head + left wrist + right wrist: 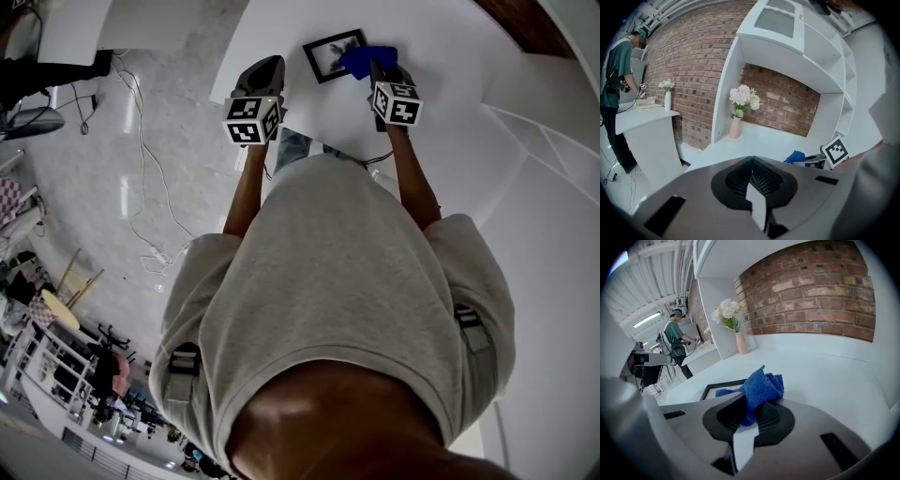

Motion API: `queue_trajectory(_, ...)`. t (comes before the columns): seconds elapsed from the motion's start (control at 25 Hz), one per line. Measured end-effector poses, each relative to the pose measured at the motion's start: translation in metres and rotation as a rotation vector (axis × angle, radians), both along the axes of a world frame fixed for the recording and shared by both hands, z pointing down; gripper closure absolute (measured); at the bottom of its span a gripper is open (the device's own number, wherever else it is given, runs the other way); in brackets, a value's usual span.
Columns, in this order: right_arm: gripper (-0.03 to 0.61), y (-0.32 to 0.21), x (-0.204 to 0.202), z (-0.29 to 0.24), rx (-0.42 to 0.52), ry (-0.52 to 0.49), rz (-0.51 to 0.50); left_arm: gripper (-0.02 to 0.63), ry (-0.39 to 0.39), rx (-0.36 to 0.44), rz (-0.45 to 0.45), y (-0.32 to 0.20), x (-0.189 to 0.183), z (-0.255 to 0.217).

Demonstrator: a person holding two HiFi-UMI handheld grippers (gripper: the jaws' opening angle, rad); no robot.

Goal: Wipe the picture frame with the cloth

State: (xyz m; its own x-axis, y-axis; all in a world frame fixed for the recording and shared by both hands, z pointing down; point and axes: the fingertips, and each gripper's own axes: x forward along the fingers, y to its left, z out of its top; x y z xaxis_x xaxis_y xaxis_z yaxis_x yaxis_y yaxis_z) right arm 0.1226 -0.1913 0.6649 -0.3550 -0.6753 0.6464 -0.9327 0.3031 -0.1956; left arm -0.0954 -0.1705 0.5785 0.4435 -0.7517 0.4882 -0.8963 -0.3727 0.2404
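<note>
A black picture frame (333, 54) lies flat on the white table (450, 112). A blue cloth (367, 61) rests on the frame's right side, and my right gripper (381, 69) is shut on it. In the right gripper view the bunched cloth (761, 387) sticks out of the right gripper (750, 416), with the frame (717, 387) just beyond it to the left. My left gripper (265, 67) sits left of the frame, apart from it. In its own view the left gripper (752, 176) is shut with nothing in it, and the cloth (795, 156) shows at the right.
A vase of pale flowers (740, 110) stands in the white alcove against the brick wall; the same vase (733, 326) appears far left in the right gripper view. Another person (675, 341) works at a counter in the background. Cables (141, 141) trail on the floor to the left.
</note>
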Motion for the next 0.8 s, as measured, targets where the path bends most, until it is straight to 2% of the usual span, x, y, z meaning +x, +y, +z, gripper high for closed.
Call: queue_trajectory(0.8, 0.522, -0.003, 0.065, -0.001, -0.001, -0.001, 0.224, 0.598, 0.001, 0.006, 0.013, 0.003, -0.003, -0.009)
